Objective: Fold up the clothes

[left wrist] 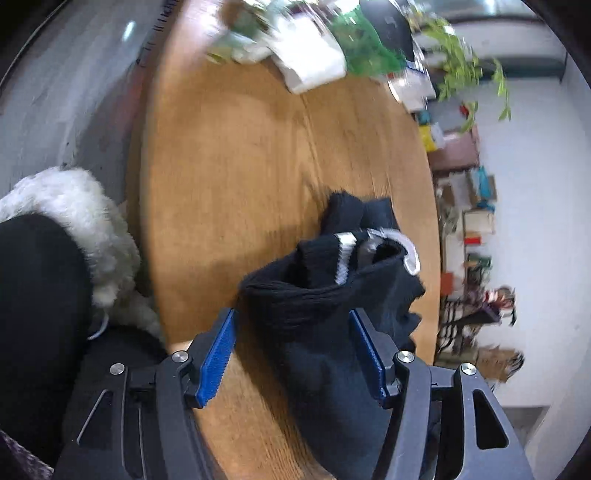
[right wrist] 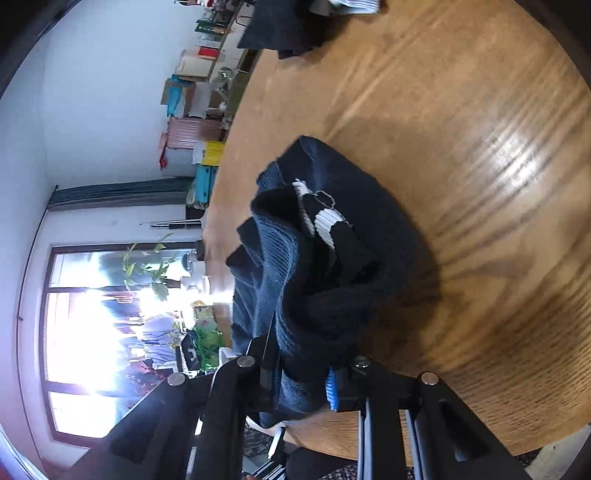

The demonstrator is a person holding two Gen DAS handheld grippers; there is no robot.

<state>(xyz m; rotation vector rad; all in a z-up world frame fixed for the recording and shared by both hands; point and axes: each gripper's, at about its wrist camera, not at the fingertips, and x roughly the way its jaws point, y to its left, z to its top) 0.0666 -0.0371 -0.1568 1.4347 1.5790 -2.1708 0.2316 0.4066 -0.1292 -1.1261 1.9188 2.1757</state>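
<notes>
Item: dark navy knitted garment [left wrist: 332, 314], ribbed, with white patterning near its upper folds, lying bunched on the round wooden table [left wrist: 229, 155] and sitting directly in front of both tools. Left gripper [left wrist: 293, 354]: its jaws are standing apart, blue pads [left wrist: 218, 358] showing on both sides; the garment is lying between them, its cloth running up against the right-hand pad while a strip of bare table is showing between the cloth and the left-hand pad, so the pads are not pressing on it. Right gripper [right wrist: 295, 380]: its jaws are standing close together and clamping a thick fold of the garment [right wrist: 317, 258], one blue pad [right wrist: 331, 391] pressing against the cloth at the right side; the rest of the garment is rising forward from the fingers in a heap and resting on the table [right wrist: 480, 184] near its edge. Further items: in the left wrist view, a white fluffy cuff [left wrist: 81, 221] over a black sleeve at the left rim, white and green clutter [left wrist: 314, 55] blurring at the table's far side, and shelving [left wrist: 465, 206] against the wall. In the right wrist view, another dark cloth [right wrist: 288, 29] is lying at the table's far edge and a bright window [right wrist: 96, 332] is glaring at lower left.
</notes>
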